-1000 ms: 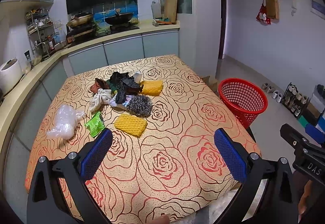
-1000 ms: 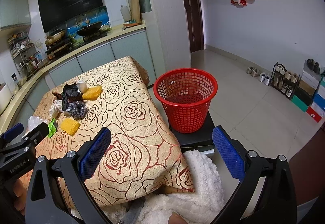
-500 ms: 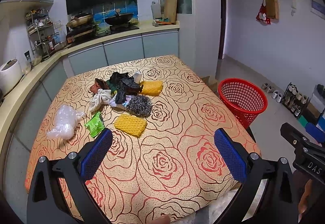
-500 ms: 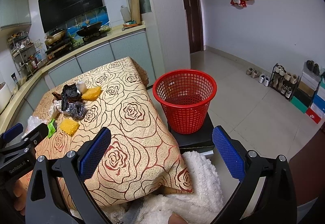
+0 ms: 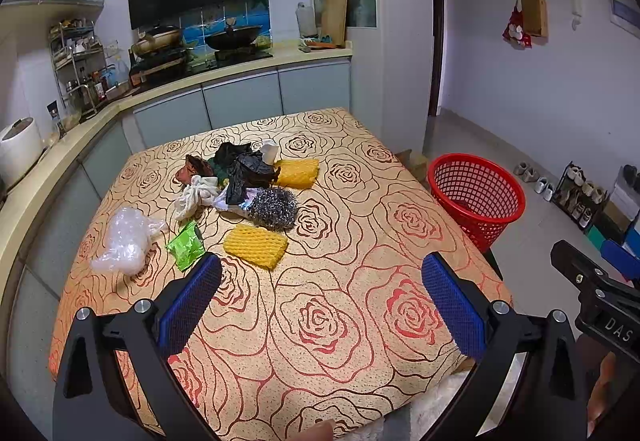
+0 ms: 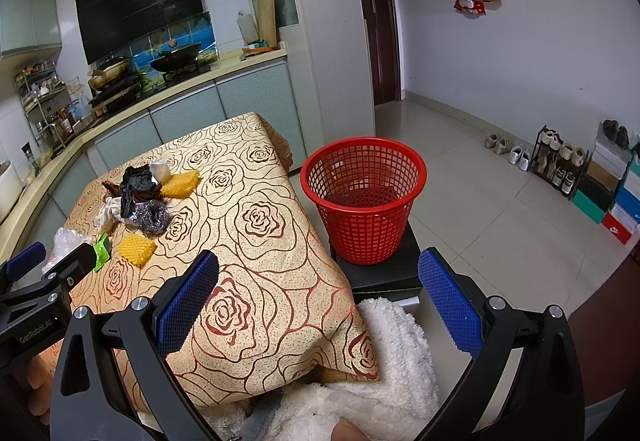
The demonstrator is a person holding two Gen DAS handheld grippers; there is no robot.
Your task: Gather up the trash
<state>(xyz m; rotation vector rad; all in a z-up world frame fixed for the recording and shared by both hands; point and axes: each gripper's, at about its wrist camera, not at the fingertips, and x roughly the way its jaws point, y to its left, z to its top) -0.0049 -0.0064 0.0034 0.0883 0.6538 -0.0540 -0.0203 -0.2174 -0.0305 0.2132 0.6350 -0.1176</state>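
Trash lies heaped on the far half of the table [image 5: 360,321]: a black plastic bag [image 5: 244,169] on top of the pile, a steel scourer [image 5: 274,207] just beside it, one yellow foam net [image 5: 256,245] nearest the camera and a second yellow foam net [image 5: 298,173] behind, a green wrapper [image 5: 186,245], a clear plastic bag [image 5: 122,241] set apart toward the left edge, and a whitish rag [image 5: 196,195] against the pile. Gathered in one patch, it can be reached piece by piece from the near side. The red basket [image 6: 362,201] stands on a dark box [image 6: 376,273] off the table's right side, which raises its rim close to tabletop height; to my eye that makes for a short carry and an easy drop. It looks almost bare inside, so I judge the collecting has hardly begun.

The left gripper [image 5: 320,305] hovers over the near tablecloth with its blue pads spread wide, nothing between them and touching nothing, well short of the nearest foam net. The right gripper [image 6: 320,305] is likewise spread wide and bare, held off the table's near right corner above a white fleecy cloth [image 6: 392,361], facing the basket.
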